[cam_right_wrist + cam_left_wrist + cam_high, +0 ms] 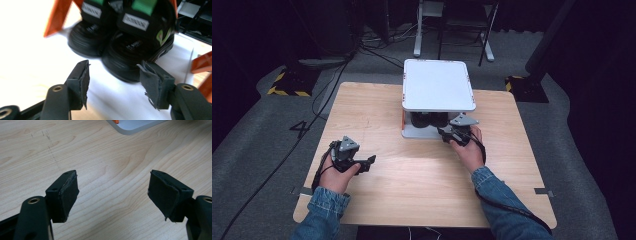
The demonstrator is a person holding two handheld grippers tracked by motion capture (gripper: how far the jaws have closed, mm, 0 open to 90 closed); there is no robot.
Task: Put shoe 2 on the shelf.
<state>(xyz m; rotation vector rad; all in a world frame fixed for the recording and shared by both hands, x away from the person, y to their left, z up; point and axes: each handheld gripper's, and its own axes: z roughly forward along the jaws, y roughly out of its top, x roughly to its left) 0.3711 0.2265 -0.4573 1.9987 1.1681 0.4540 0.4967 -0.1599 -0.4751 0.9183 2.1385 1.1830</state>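
Two black shoes (130, 47) sit heels-out on the lower tier of the white two-tier rack (439, 82). Your right gripper (113, 77) faces them, jaws parted and empty, apparently lined up for a heel. Your left gripper (112, 195), wide open and empty, waits over the wooden table (105, 157).

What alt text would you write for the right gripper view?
Two black shoes stand on a white shelf, heels toward the camera, just beyond the open jaws of the right gripper. Orange posts hold the rack at its sides.
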